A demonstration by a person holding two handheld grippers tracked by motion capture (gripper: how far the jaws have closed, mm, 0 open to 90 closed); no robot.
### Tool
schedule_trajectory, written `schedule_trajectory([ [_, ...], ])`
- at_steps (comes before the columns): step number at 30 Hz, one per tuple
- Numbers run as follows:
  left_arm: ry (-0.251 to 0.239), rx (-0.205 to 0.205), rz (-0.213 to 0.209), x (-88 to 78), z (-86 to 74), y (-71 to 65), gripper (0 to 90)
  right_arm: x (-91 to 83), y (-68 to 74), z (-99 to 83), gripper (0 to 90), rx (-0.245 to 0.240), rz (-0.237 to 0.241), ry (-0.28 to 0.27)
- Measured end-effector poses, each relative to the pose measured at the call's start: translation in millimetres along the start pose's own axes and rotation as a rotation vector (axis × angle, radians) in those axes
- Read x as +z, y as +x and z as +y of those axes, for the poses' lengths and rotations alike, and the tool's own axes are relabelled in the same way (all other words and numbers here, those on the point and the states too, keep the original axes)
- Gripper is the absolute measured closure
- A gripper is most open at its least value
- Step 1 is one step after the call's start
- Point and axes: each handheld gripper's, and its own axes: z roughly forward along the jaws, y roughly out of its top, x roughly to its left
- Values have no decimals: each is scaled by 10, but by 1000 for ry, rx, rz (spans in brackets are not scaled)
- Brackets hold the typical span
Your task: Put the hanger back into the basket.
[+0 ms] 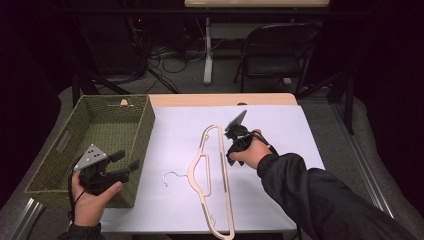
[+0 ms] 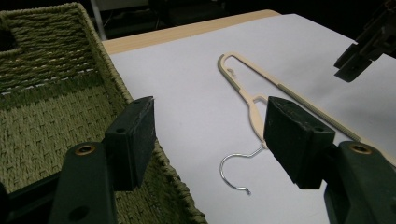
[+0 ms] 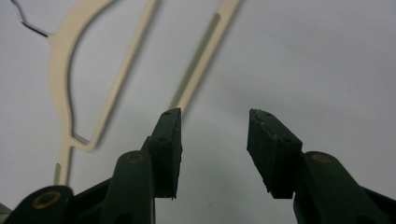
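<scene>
The left gripper (image 1: pixel 127 162) is held over the near corner of the green basket (image 1: pixel 102 125), jaws wide with nothing between them; the hanger (image 1: pixel 215 180) lies flat on the white sheet (image 1: pixel 280 135), hook toward the basket; just beyond it the right gripper (image 1: pixel 231 150) is poised, jaws apart and empty.

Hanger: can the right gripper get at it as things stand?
Probably yes. The right gripper sits just beside the hanger on the white sheet, jaws open with nothing between them, and the right gripper view shows its bar next to one jaw. The basket and left gripper are off to the side.
</scene>
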Motion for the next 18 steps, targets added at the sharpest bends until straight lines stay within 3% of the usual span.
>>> schedule_trajectory([
  [6,1,-1,-3,12,-7,-4,342,68,168,88,544,-32,11,18],
  [7,2,-1,-3,12,-8,-3,342,62,181,116,542,-66,-6,60],
  [9,2,-1,-3,12,-9,0,342,116,243,135,537,-82,-1,63],
  [14,1,-2,-2,13,-9,2,343,179,320,156,541,-92,3,90],
  [15,2,-2,-2,13,-9,1,342,243,351,147,541,-78,9,49],
  [16,2,-1,-2,14,-9,0,342,243,351,147,541,-78,9,49],
  [17,3,-2,-2,15,-9,-1,343,206,367,180,541,-95,-18,133],
  [18,2,-3,-3,15,-9,-4,343,277,401,148,541,-42,12,61],
])
